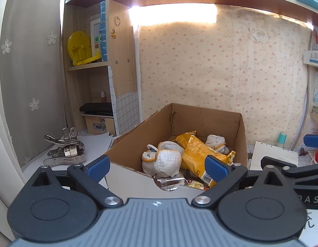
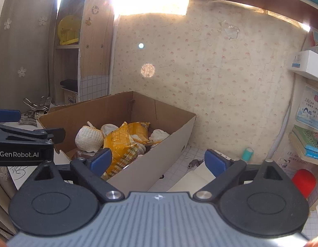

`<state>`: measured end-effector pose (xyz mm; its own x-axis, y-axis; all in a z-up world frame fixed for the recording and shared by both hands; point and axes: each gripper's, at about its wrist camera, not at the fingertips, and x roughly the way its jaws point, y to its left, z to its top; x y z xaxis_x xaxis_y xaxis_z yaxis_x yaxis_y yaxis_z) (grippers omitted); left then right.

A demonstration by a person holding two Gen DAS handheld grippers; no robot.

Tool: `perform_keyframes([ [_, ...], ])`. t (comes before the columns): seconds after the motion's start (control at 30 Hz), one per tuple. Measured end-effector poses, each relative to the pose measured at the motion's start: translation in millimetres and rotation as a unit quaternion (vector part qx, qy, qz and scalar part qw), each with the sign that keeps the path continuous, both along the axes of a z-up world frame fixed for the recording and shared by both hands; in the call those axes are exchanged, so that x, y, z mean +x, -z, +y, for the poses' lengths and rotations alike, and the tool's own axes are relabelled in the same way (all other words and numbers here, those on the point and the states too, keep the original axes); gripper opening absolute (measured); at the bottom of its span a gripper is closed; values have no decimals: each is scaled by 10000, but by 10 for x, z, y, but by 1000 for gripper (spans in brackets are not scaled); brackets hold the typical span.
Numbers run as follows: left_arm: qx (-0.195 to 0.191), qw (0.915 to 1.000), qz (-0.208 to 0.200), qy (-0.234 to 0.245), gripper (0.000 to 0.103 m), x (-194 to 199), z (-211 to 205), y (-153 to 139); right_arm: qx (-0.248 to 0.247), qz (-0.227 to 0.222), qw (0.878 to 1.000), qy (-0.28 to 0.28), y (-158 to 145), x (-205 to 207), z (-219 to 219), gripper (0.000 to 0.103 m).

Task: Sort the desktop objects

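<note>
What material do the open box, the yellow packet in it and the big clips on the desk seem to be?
Open box: corrugated cardboard, matte brown, with creased walls. Yellow packet: probably plastic film, glossy and crinkled. Big clips: metal, seemingly steel, with a shiny silver surface.

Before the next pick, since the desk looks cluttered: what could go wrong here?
1. The open left tool hangs over the brown cardboard box; closing might snag the yellow snack bag.
2. The shiny metal clips lie interlocked and might lift as a clump.
3. The two tools sit close and could collide.
</note>
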<state>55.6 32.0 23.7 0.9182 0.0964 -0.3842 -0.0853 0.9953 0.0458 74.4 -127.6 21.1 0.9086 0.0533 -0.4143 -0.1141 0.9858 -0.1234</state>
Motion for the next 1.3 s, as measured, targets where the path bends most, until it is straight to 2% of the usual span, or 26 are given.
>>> perform_keyframes([
  [0.13, 12, 9991, -412, -70, 101, -97, 17, -34, 53, -31, 9999, 82, -11, -9, -68, 94],
  [0.23, -15, 9948, -1015, -119, 102, -252, 12, -57, 93, -54, 9998, 140, -17, -21, -119, 94],
  [0.27, 73, 9905, -1354, -213, 103, -335, -14, -74, 100, -58, 9998, 140, -15, -26, -135, 94],
  [0.37, 536, 9721, -2244, -431, 103, -565, -130, -80, 113, -46, 9997, 188, 5, -43, -191, 94],
  [0.47, 971, 9475, -3005, -492, 103, -790, -272, -86, 140, -18, 9994, 302, 29, -38, -264, 94],
  [0.53, 1060, 9320, -3419, -568, 103, -904, -335, -89, 182, -7, 9991, 374, 37, -31, -311, 94],
  [0.73, 1273, 8934, -4278, -508, 103, -1111, -494, -107, 184, -38, 9987, 479, 31, -39, -372, 94],
  [0.77, 1300, 8904, -4342, -434, 103, -1135, -515, -109, 175, -43, 9987, 479, 27, -33, -369, 94],
  [0.97, 1192, 8840, -4503, -399, 103, -1179, -552, -92, 124, -35, 9990, 433, 25, -33, -336, 94],
  [1.13, 1174, 8736, -4705, -407, 103, -1255, -548, -51, 129, -34, 9988, 466, 23, -32, -333, 94],
  [1.3, 1110, 8767, -4665, -377, 103, -1265, -536, -56, 104, -33, 9989, 446, 26, -27, -331, 94],
])
